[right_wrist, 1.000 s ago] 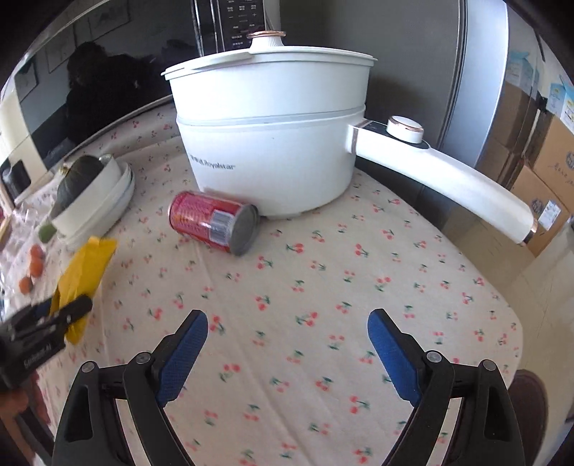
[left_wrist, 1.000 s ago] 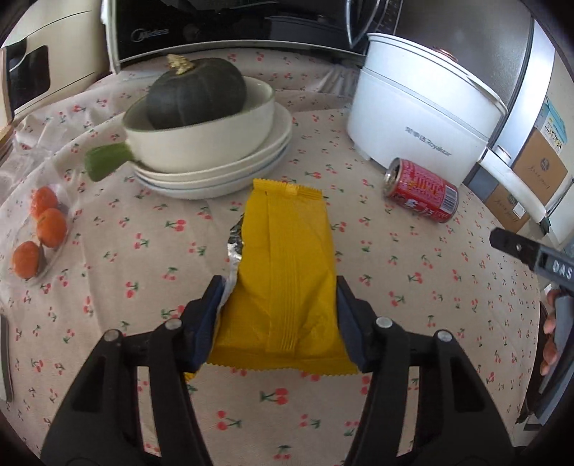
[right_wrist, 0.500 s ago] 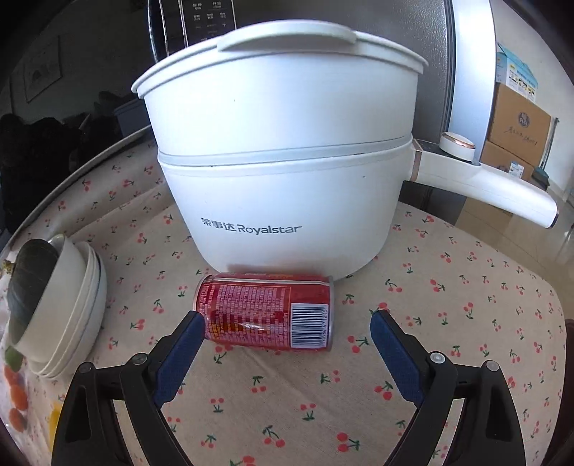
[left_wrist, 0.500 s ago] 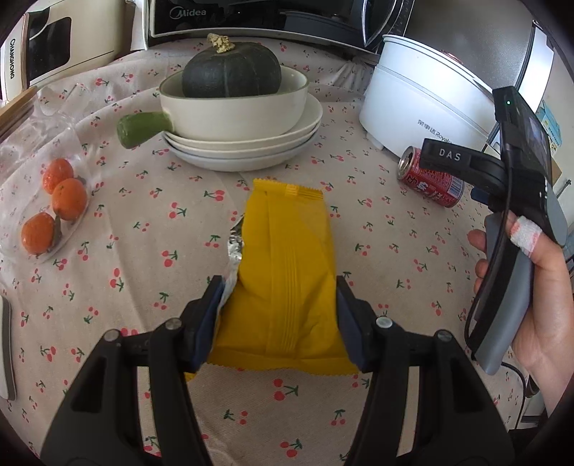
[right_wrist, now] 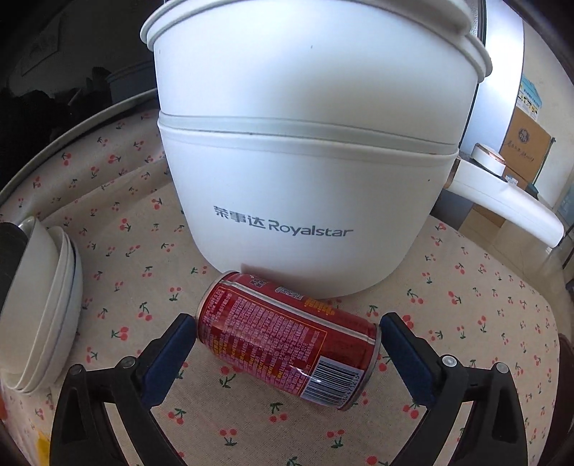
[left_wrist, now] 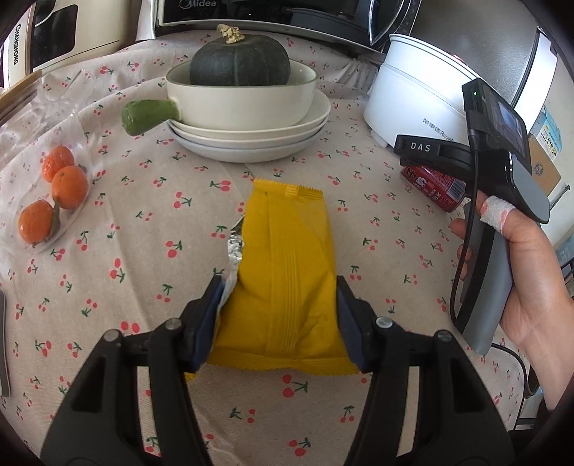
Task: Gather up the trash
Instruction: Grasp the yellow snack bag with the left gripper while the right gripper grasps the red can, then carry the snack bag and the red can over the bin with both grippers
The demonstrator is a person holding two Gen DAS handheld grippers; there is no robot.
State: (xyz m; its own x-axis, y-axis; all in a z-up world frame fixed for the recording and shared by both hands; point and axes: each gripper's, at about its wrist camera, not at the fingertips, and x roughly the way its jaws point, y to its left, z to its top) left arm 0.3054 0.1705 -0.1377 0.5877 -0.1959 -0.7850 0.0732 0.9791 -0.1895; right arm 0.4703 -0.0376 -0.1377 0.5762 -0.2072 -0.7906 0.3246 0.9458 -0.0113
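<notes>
A yellow snack wrapper [left_wrist: 287, 272] with a torn foil edge is clamped between the jaws of my left gripper [left_wrist: 278, 308] and held just over the cherry-print tablecloth. A red drink can [right_wrist: 287, 337] lies on its side in front of the white Royalstar pot [right_wrist: 305, 150]. My right gripper [right_wrist: 287, 344] is open, its blue pads on either side of the can's two ends, close to them but apart. In the left wrist view the can [left_wrist: 436, 186] shows partly behind the right gripper body [left_wrist: 502, 200] in a hand.
A dark green squash [left_wrist: 239, 59] sits in a cream bowl [left_wrist: 244, 104] on stacked plates, which also show at the left of the right wrist view [right_wrist: 46, 301]. Three tangerines [left_wrist: 53, 197] lie in plastic at the left. A microwave [left_wrist: 272, 10] stands behind.
My right gripper has moved forward to the can, which now lies between its open pads. My left gripper has kept its hold on the wrapper and drifted toward the bowl.
</notes>
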